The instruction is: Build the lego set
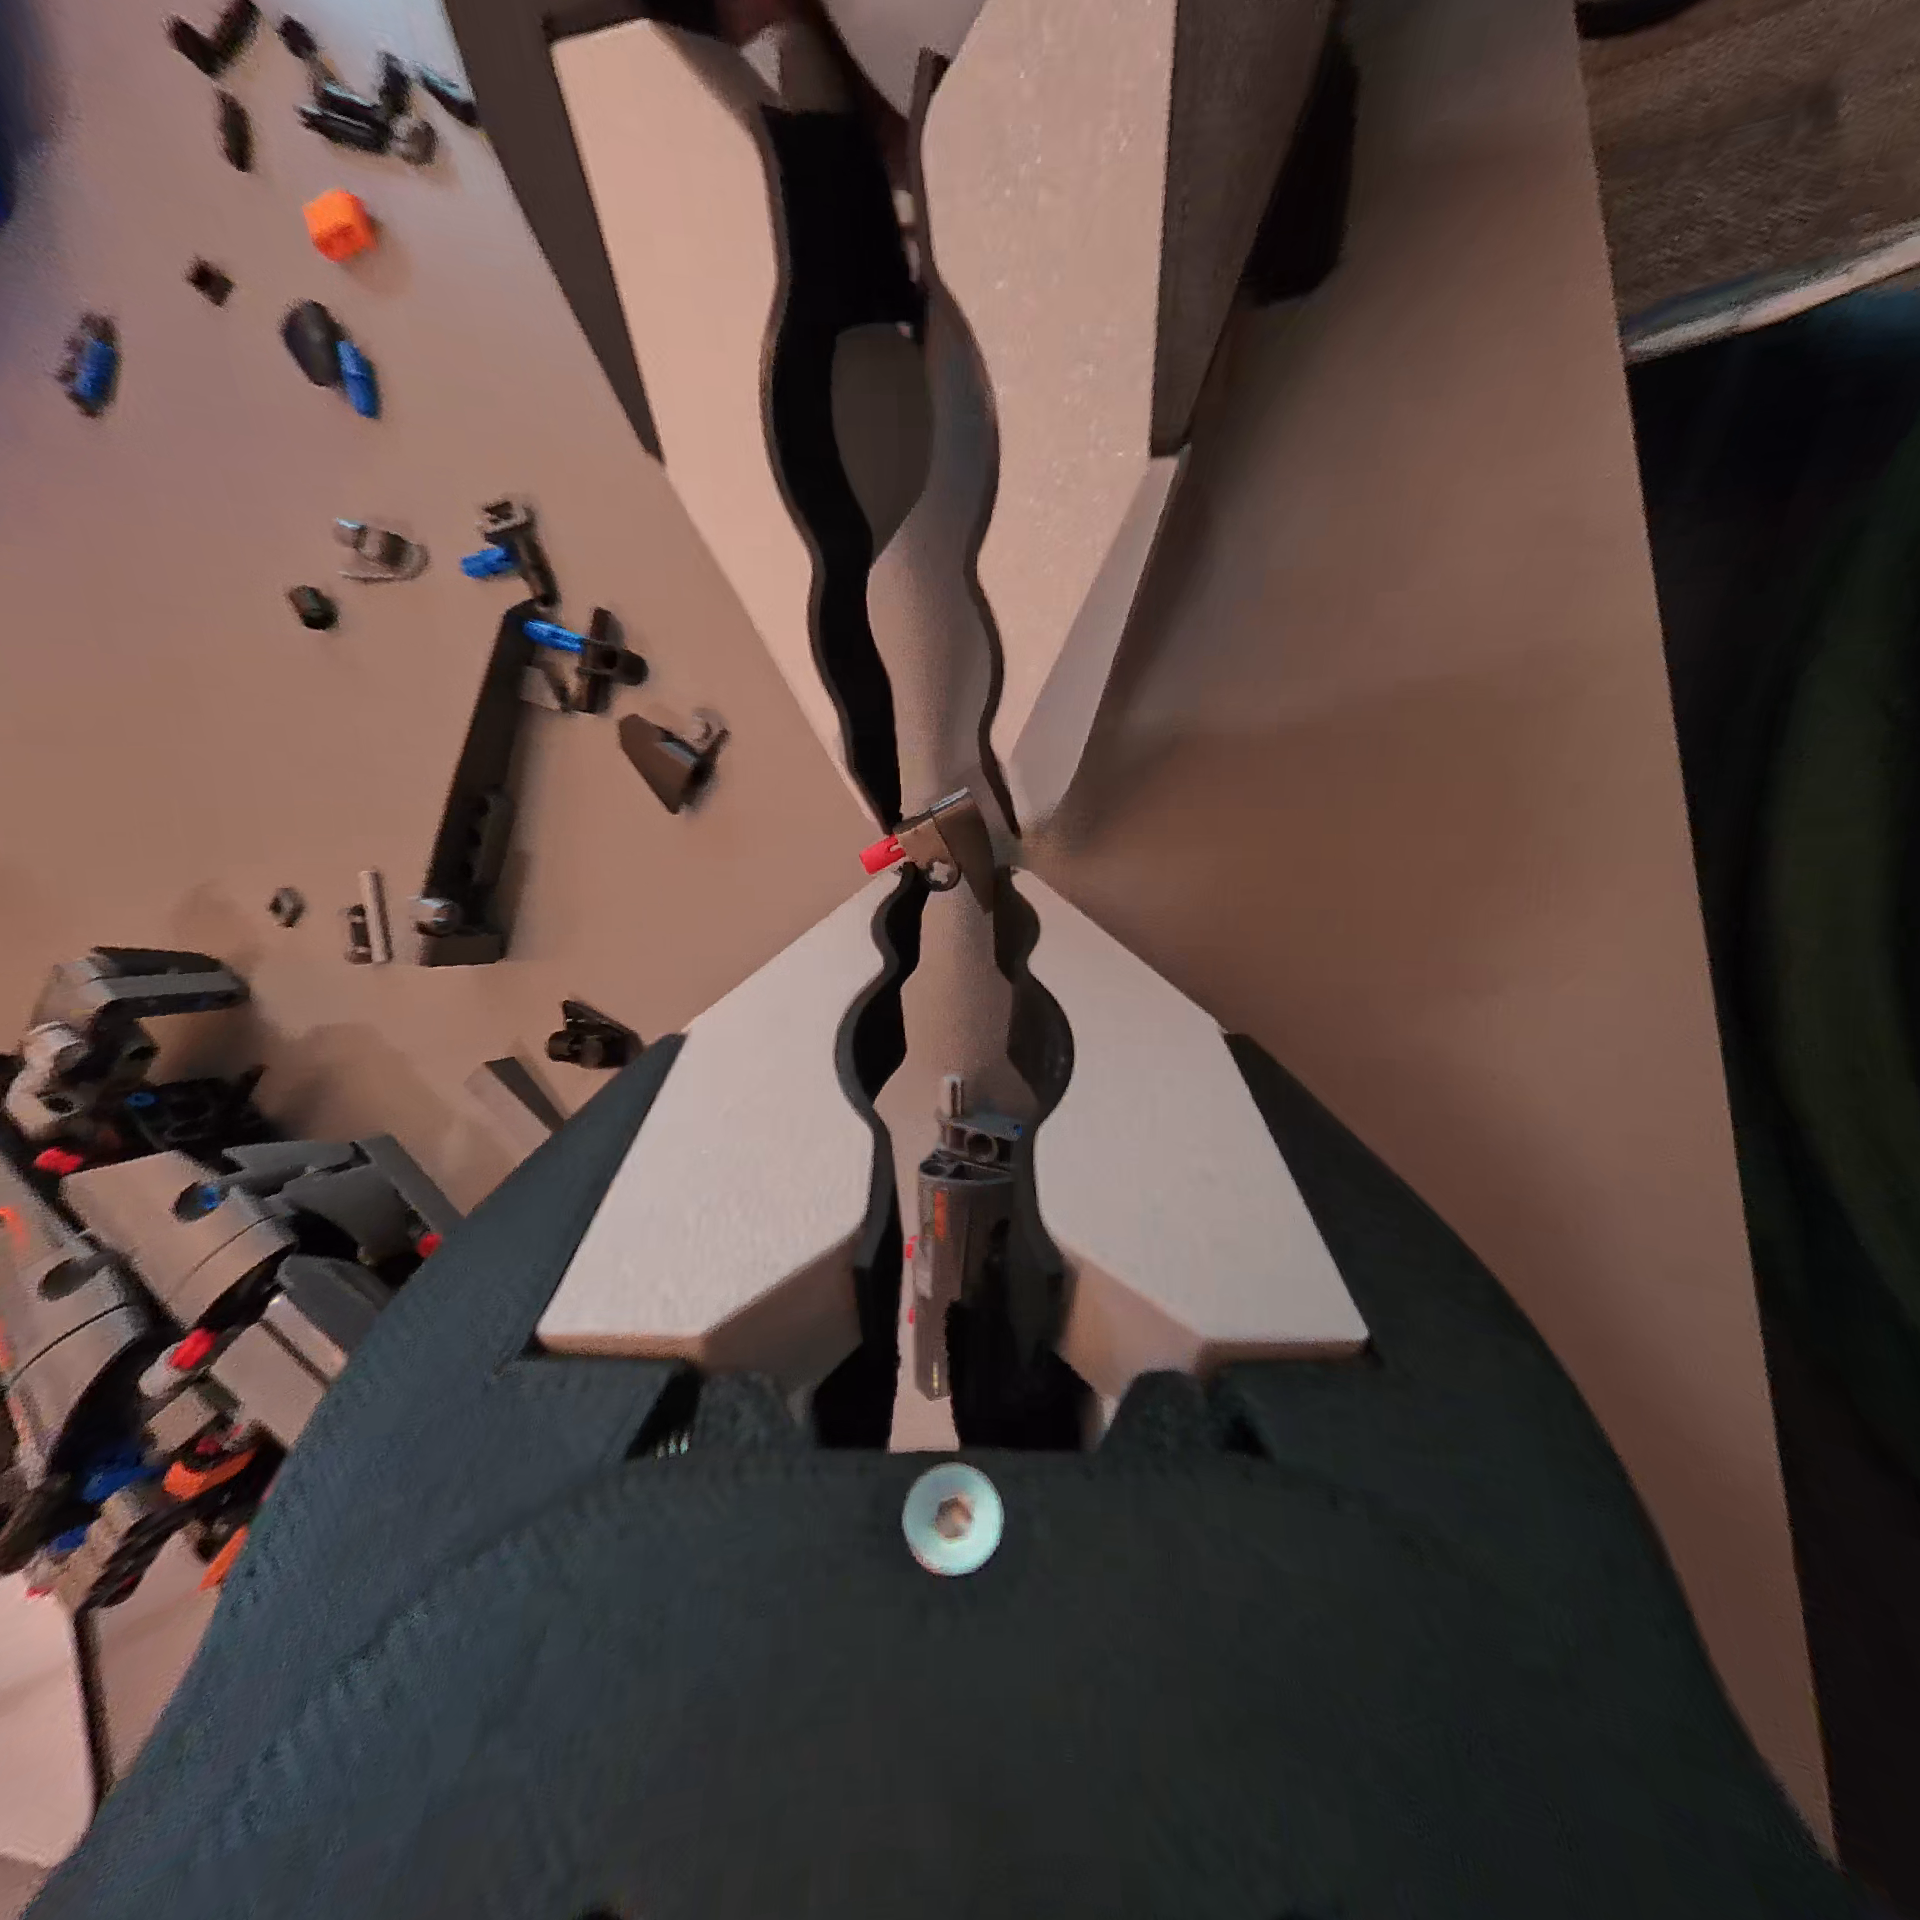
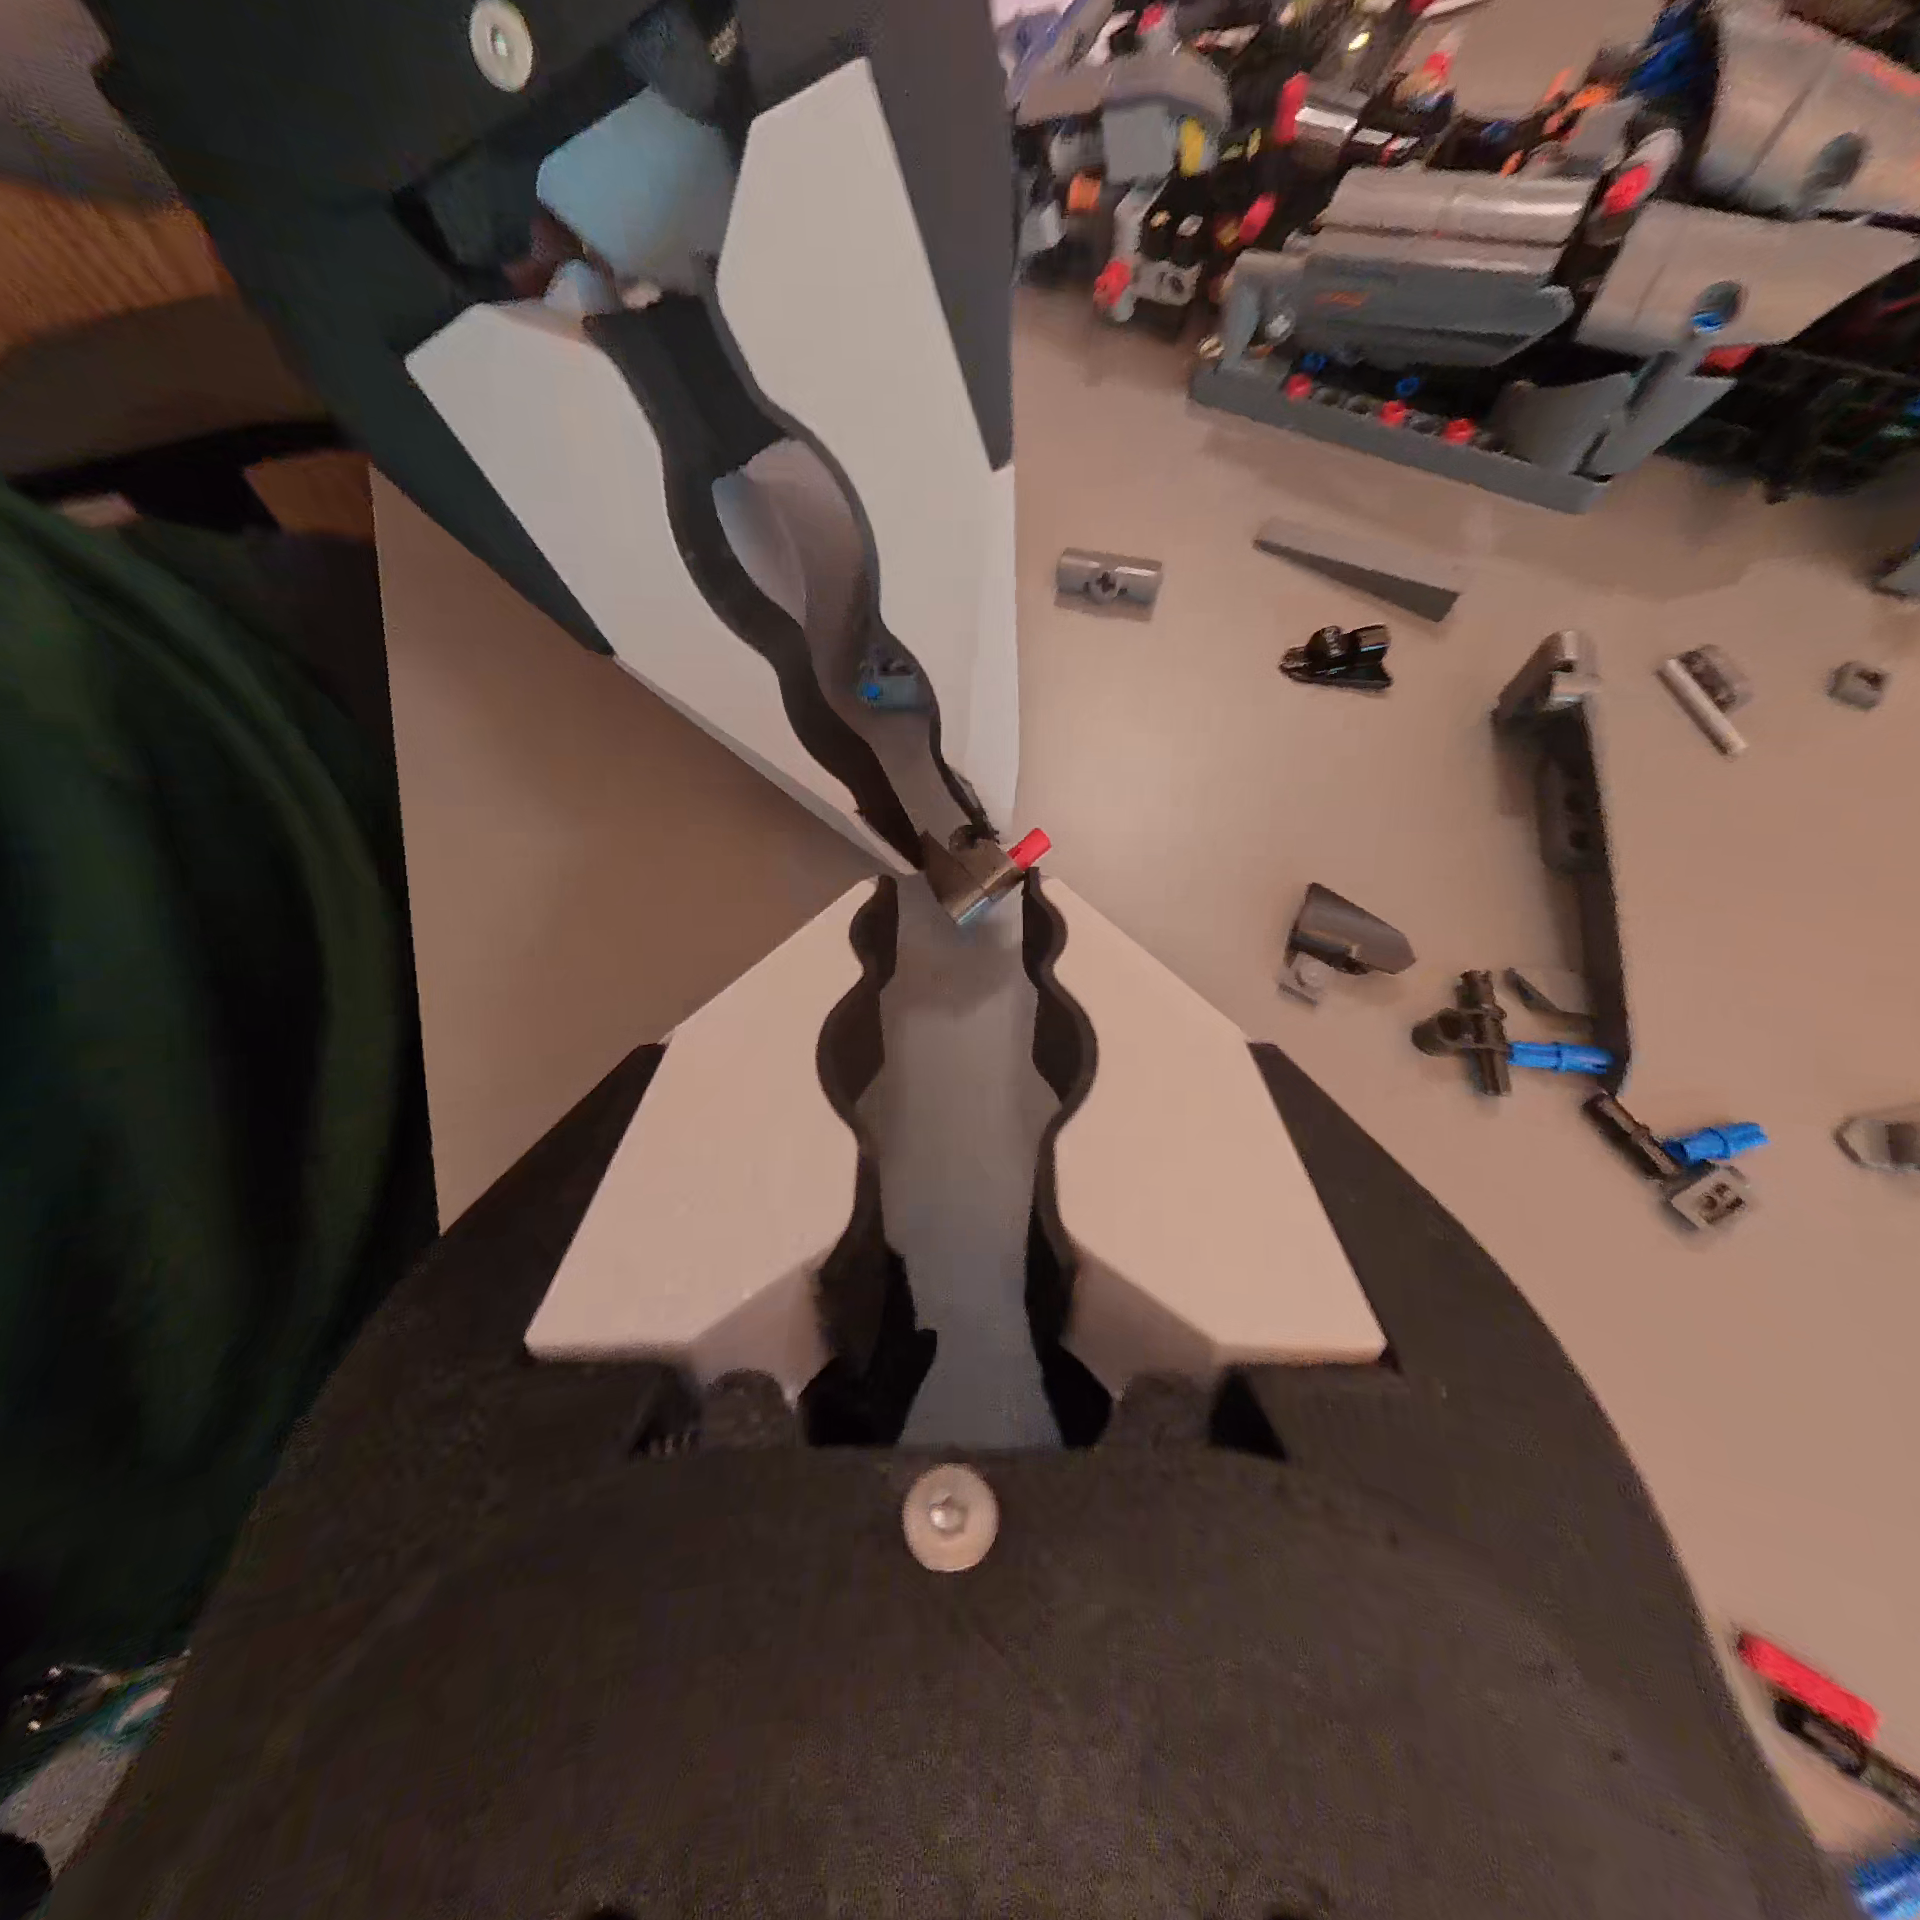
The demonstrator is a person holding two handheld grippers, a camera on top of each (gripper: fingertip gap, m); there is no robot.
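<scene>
- While both grippers meet tip to tip above the table [image 2: 1195, 790], a small grey connector [image 1: 948, 844] with a red pin [image 1: 878, 854] sits right where their tips converge.
- The left gripper [image 1: 940, 883] shows its jaws nearly closed; a grey sub-assembly [image 1: 951, 1226] appears between its fingers further back, though whether it is clamped there or lies below cannot be told.
- In the right wrist view the connector [image 2: 971, 878] appears pinched at the left gripper's tips, with the right gripper [image 2: 956, 894] just touching or just short of it, its jaws a little apart; which one truly carries the piece cannot be settled.
- Holding the piece in the air between two tips probably serves a handover or a regrip, so the red pin [image 2: 1031, 844] stays exposed for pushing into a hole.
- The meeting point lies near the table's edge by a person's dark green sleeve [image 2: 156, 935], where the surface is bare, which leaves room to turn the piece without brushing anything.
- Loose parts lie well apart toward the table's middle: a long black beam [image 2: 1579, 821], blue pins [image 2: 1558, 1058] and a black wedge [image 2: 1345, 940].
- The large grey model [image 2: 1507, 312] stands at the far side, so carrying the connector there means crossing over the loose parts.
</scene>
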